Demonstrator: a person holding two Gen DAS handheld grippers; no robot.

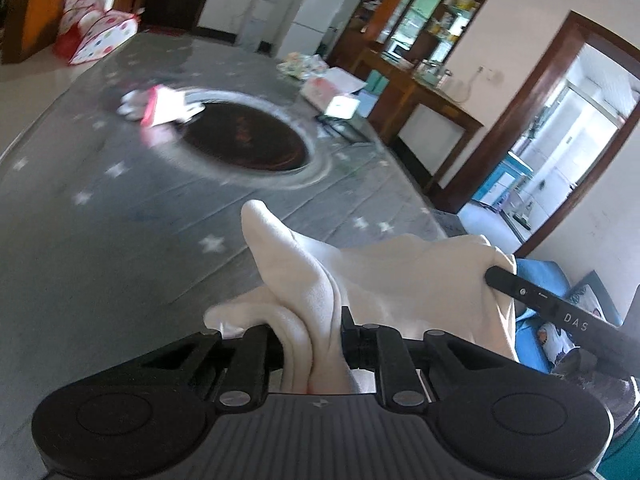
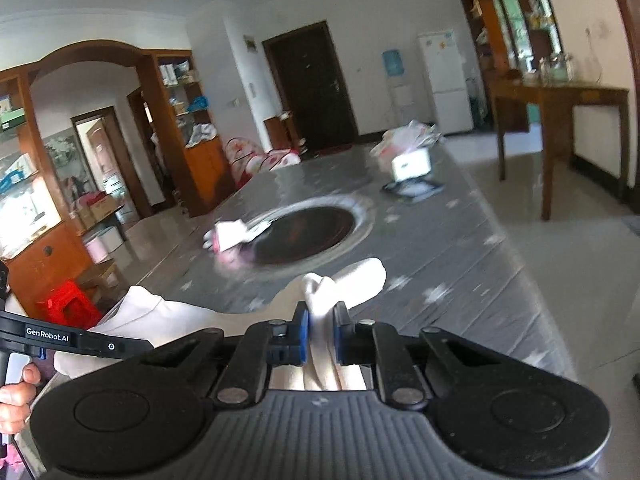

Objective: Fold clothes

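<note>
A cream-white garment [image 1: 384, 276] hangs stretched between both grippers above the near end of the grey star-patterned table [image 1: 100, 220]. My left gripper [image 1: 310, 332] is shut on a bunched fold of it, cloth spilling up over the jaws. In the right wrist view my right gripper [image 2: 321, 330], with blue pads [image 2: 303, 330], is shut on another bunch of the same garment [image 2: 340, 280]. The right gripper's black finger [image 1: 520, 288] shows at the cloth's right edge in the left wrist view. The left gripper's body [image 2: 80, 340] and a hand [image 2: 16, 396] appear at the left of the right wrist view.
A dark round recess [image 1: 244, 136] lies mid-table, with a pink-and-white folded garment [image 1: 160, 106] at its rim. A white box [image 2: 412, 164], a dark tablet-like slab [image 2: 414, 190] and paper clutter [image 1: 320, 80] sit at the far end. A wooden side table [image 2: 560, 96] stands right; a red stool [image 2: 70, 304] left.
</note>
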